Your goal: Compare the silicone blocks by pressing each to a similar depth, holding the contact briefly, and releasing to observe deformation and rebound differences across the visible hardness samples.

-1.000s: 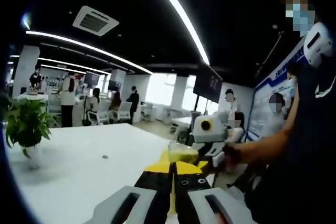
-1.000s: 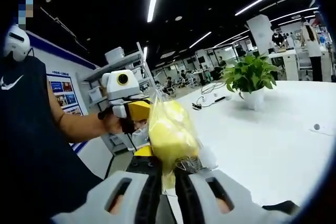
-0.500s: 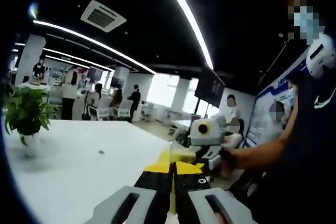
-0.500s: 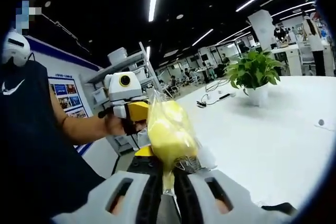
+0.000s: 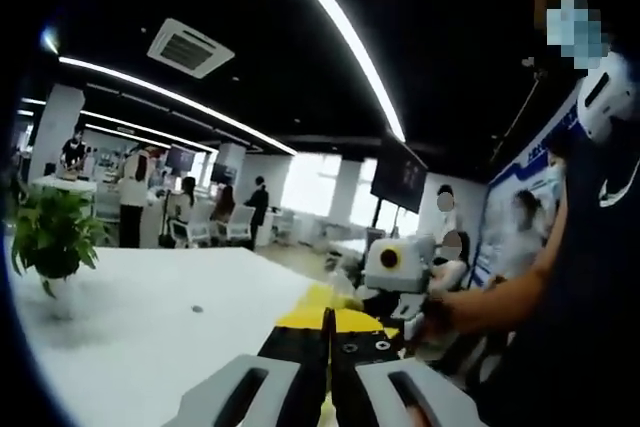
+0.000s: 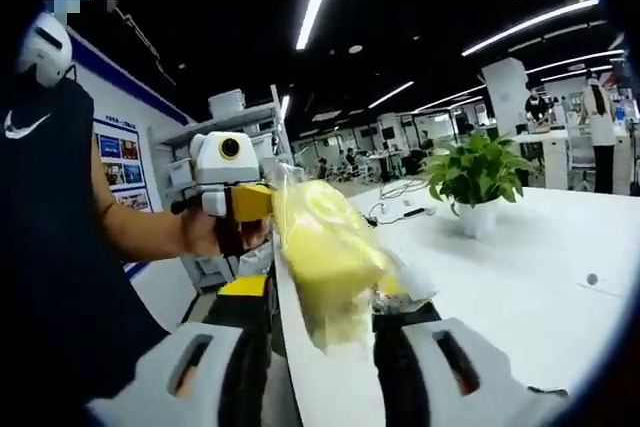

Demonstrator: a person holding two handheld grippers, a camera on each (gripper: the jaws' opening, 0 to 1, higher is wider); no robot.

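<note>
A yellow silicone block (image 6: 318,252) in a clear plastic bag hangs in the air between the two grippers. In the right gripper view my right gripper (image 6: 322,302) is open, with its jaws spread on either side of the block's lower part. My left gripper (image 6: 232,187) comes in from the left, held by a hand, and its yellow jaw tip meets the bag's edge. In the left gripper view my left gripper (image 5: 328,319) is shut, with a thin yellow strip of the bag between its jaws. The right gripper (image 5: 395,269) sits just beyond it, and a little of the block (image 5: 322,296) shows.
A white table (image 6: 520,267) stretches out beside the grippers, with a potted plant (image 6: 472,179) and cables on it. The plant (image 5: 52,237) also stands at the left. The person's arm (image 6: 140,232) and dark shirt are close. A shelf and several people stand at the back.
My right gripper's jaws have spread apart from their earlier pinch at the bag's bottom, and the block now sits between them. My left gripper stays shut on the bag.
</note>
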